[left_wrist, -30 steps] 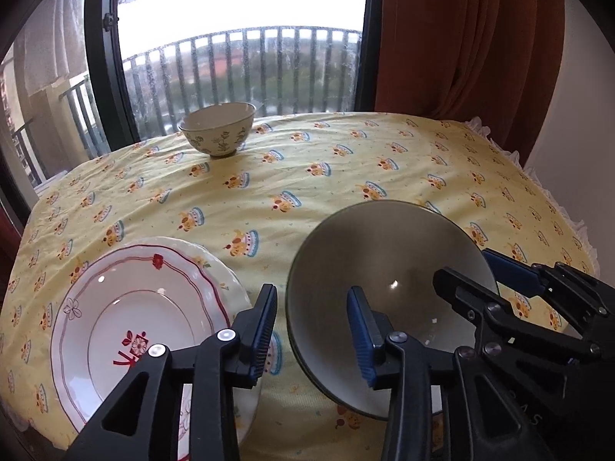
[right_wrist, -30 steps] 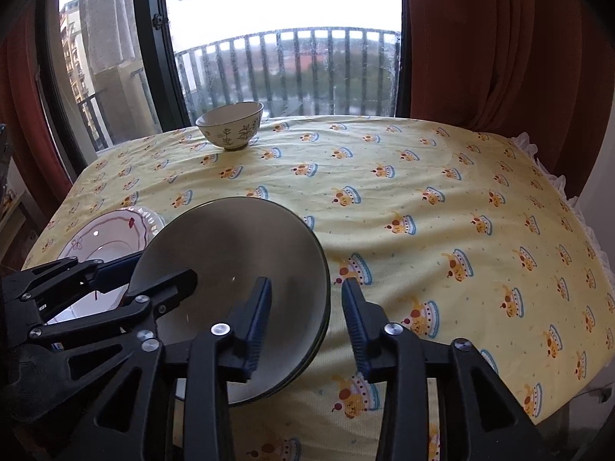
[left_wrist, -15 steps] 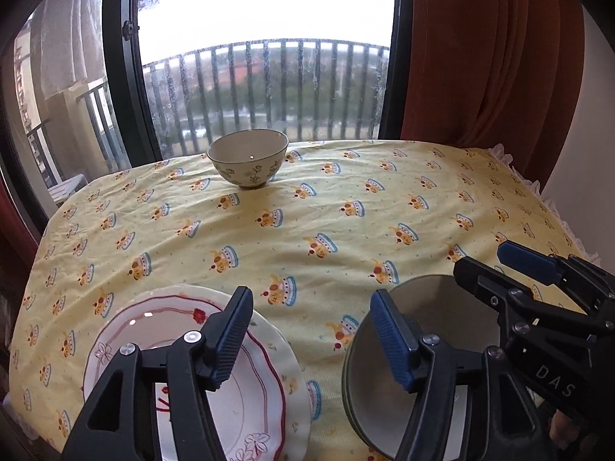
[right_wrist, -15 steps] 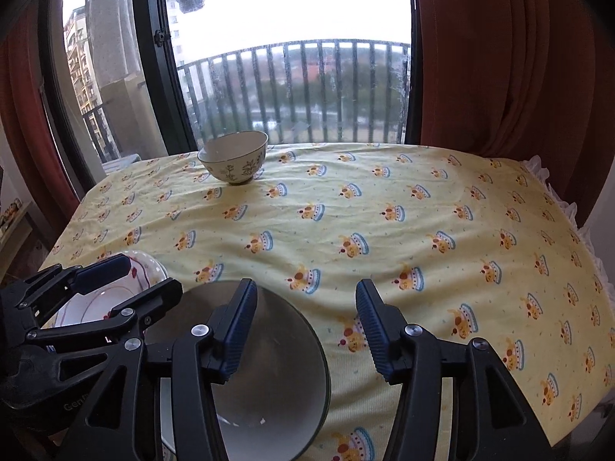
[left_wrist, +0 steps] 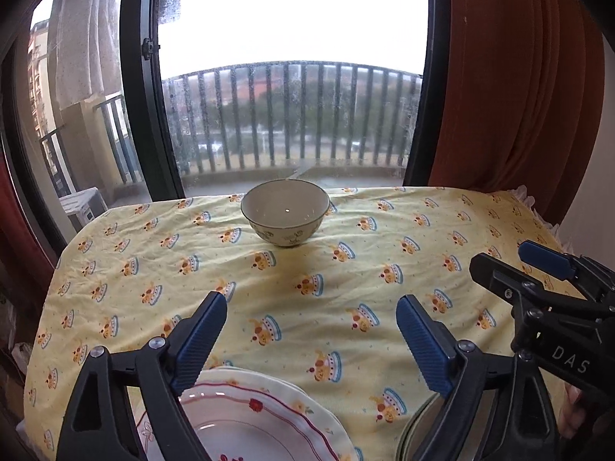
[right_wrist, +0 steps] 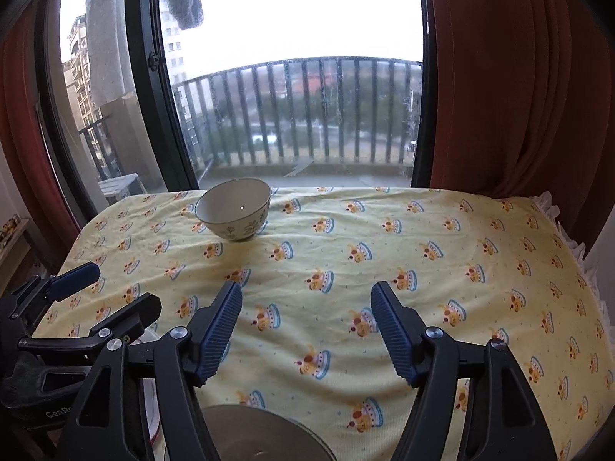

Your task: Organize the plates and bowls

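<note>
**A:** On a surface [left_wrist: 346, 307] draped in a yellow crown-print cloth, the left gripper [left_wrist: 311, 326] and the right gripper [right_wrist: 305, 324] both hang with their blue pads spreading wider and nothing between them. Which piece is the one that matters?

**B:** The small floral bowl [left_wrist: 285, 211], I'd say. It stands upright at the far edge by the balcony window, well apart from both tools and from the other dishes.

**A:** And which way does it lie from each?

**B:** In the left wrist view it sits almost dead ahead, centred above the gap between the pads. In the right wrist view the same bowl [right_wrist: 233, 207] is ahead but off to the left, beyond the left-hand pad. By that reading the left gripper has the straighter line to it; the right would have to swing across.

**A:** Any long axis to line up with?

**B:** None. It is round, so the approach angle counts for little. What counts is getting one pad inside the rim and one outside.

**A:** What lies nearer?

**B:** A red-trimmed white plate [left_wrist: 261, 422] directly beneath the left gripper at the near edge, and a grey bowl [right_wrist: 261, 438] beneath the right one, just beside the plate. Neither is gripped. The far bowl looks the likeliest one left to bring over.
</note>
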Motion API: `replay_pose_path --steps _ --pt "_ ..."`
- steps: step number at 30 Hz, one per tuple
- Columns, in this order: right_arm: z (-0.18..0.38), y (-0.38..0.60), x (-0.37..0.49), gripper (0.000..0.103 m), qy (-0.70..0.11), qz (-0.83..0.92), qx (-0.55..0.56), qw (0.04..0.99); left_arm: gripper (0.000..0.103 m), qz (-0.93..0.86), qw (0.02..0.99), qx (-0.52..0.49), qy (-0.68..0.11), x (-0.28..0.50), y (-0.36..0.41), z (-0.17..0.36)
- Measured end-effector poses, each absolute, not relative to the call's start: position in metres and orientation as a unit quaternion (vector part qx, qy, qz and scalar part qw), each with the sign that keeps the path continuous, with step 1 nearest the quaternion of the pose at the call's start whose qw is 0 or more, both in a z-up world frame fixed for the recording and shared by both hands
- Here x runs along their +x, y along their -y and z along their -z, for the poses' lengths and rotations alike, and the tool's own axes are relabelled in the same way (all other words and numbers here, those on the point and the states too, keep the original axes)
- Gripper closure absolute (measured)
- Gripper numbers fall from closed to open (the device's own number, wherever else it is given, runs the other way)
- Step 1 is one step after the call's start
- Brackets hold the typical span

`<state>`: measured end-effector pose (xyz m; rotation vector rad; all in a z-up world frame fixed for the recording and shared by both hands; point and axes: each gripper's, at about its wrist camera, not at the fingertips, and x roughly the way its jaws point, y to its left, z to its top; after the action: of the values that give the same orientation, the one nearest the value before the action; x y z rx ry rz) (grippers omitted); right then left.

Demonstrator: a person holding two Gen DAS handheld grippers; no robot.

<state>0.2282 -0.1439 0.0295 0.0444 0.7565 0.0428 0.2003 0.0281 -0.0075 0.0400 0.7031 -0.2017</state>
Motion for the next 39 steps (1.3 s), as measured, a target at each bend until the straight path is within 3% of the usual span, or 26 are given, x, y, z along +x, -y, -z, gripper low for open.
replay_pose_path --steps 24,32,39 --pt "-0.047 0.120 0.389 0.024 -0.384 -0.021 0.037 0.922 0.000 0.007 0.947 0.003 -0.320 0.336 -0.061 -0.027" --pt "-0.021 0.114 0.440 0.024 -0.382 0.002 0.042 0.923 0.001 -0.012 0.943 -0.004 -0.333 0.381 -0.066 -0.004" --pt "0.023 0.107 0.464 0.024 -0.413 -0.013 0.049 0.910 0.009 -0.011 0.937 0.023 -0.349 0.402 -0.067 0.030"
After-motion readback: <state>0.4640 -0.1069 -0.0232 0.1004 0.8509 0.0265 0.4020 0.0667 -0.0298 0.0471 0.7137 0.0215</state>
